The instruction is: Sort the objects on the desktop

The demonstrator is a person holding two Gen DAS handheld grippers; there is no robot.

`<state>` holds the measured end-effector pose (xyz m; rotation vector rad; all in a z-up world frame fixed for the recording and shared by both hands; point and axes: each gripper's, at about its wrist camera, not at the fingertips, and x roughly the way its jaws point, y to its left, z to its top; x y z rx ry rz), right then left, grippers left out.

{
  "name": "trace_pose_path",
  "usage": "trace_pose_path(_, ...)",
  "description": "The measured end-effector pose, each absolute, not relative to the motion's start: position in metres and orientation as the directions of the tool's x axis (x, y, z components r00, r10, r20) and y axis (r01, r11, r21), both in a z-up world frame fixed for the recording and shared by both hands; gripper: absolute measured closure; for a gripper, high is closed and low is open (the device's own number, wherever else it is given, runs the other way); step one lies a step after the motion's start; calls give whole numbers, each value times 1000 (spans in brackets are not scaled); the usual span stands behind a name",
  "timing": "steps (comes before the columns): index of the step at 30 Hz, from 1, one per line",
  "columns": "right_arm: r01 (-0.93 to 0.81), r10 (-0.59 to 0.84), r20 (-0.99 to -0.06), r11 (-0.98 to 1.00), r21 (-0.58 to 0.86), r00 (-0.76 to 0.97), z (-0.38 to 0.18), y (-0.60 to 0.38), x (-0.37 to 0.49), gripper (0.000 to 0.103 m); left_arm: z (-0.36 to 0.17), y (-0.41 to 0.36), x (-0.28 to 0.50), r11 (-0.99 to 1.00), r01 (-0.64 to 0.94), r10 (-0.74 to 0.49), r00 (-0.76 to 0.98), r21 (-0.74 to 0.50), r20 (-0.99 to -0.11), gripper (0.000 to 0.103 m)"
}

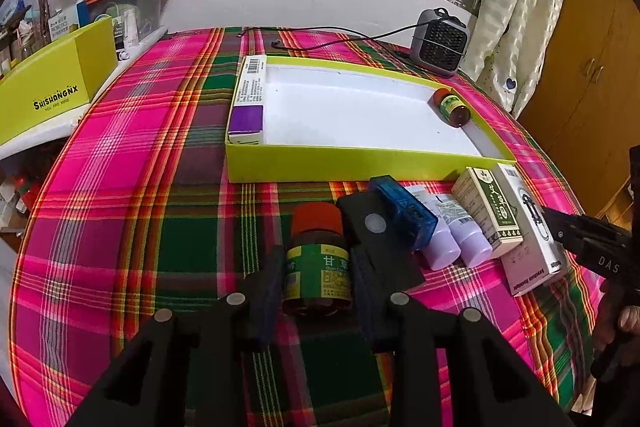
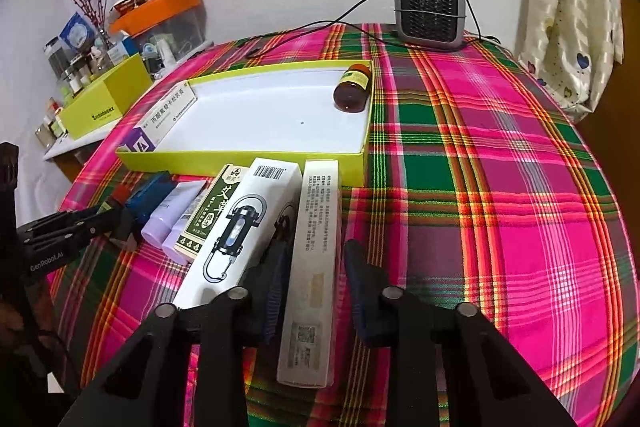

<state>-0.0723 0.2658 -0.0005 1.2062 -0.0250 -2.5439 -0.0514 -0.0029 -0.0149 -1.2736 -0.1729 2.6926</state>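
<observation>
A brown medicine bottle [image 1: 318,267] with a red cap and green label lies on the plaid cloth between the fingers of my left gripper [image 1: 316,261], which stands open with its pads close at the bottle's sides. My right gripper [image 2: 314,255] is shut on a long white box [image 2: 316,247] that stands on its narrow edge. A lime-green tray [image 1: 360,163] behind holds a purple-and-white box [image 1: 248,99] at its left end and a small brown bottle [image 1: 452,107] at its right end.
In front of the tray lie a blue translucent case [image 1: 404,211], two lilac tubes [image 1: 452,243], a green-and-cream box [image 2: 212,215] and a white lantern box [image 2: 240,235]. A grey heater [image 2: 430,11] with its cord stands behind. A lime lid [image 1: 52,87] rests on the side shelf.
</observation>
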Motion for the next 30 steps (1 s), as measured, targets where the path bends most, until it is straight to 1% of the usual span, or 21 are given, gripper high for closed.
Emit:
trace_pose_path(6,277,-292,-745,-949,149,-599,1,270,-67,80,-12,-7,-49,-980,-81,192,-634,-183,-749,70)
trace_pose_path(13,282,-302,-726,-947,154,-618,9,275,-60,81,-5,-7,-46,-978,-87,199,-651,-189,-732,70)
trace_pose_path(26,285,-267,-769,-952,115,-581,-1,268,-66,80,-9,-8,-48,-976,-91,209,-641,-197,-738,70)
trace_pose_path(30,289,-257,-768,-952,97,-587,-1,266,-65,80,-11,-7,-49,-975,-99,215,-637,-197,-740,70)
